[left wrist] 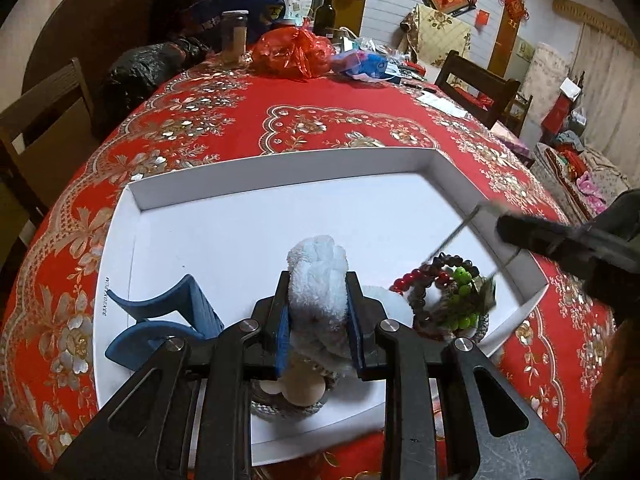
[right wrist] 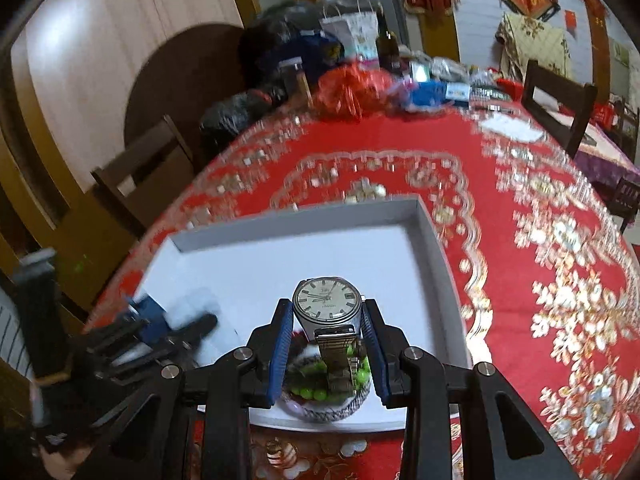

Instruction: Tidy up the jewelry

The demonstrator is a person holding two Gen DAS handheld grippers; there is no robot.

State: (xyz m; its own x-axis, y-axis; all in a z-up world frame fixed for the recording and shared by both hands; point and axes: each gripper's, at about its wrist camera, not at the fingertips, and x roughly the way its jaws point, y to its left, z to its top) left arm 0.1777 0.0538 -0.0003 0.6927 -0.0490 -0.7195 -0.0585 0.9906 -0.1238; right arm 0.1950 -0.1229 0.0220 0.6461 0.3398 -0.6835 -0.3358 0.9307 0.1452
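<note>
1. My right gripper (right wrist: 327, 344) has its fingers closed on a wristwatch (right wrist: 327, 305), pinching the case from both sides. The dial faces up and away from me, and the metal band (right wrist: 338, 364) hangs down between the fingers.

2. The watch's long axis, dial to band, runs roughly along the fingers and droops toward a small woven bowl (right wrist: 332, 410) right below, which holds green beads (right wrist: 310, 393). So the watch sits just above that bowl, inside the white tray (right wrist: 430, 224).

3. My left gripper (left wrist: 318, 316) has its fingers closed on a white fluffy roll (left wrist: 320, 280), upright between the pads. Below it I see a pale round piece (left wrist: 302, 394) in a second woven bowl (left wrist: 286, 410).

4. From the left camera, the bead bracelets (left wrist: 436, 280) lie to the right of the roll, near the tray's right wall; the right gripper shows there as a dark blur.

5. A blue stand (left wrist: 164, 316) sits left of the roll, in the tray's near-left part.

6. My judgement: the right hand alone is placed for the watch. The open white floor lies ahead of its fingers, so setting the watch down means moving forward, clear of the beads.

7. The tray rests on the red-clothed surface (left wrist: 320, 96).
</note>
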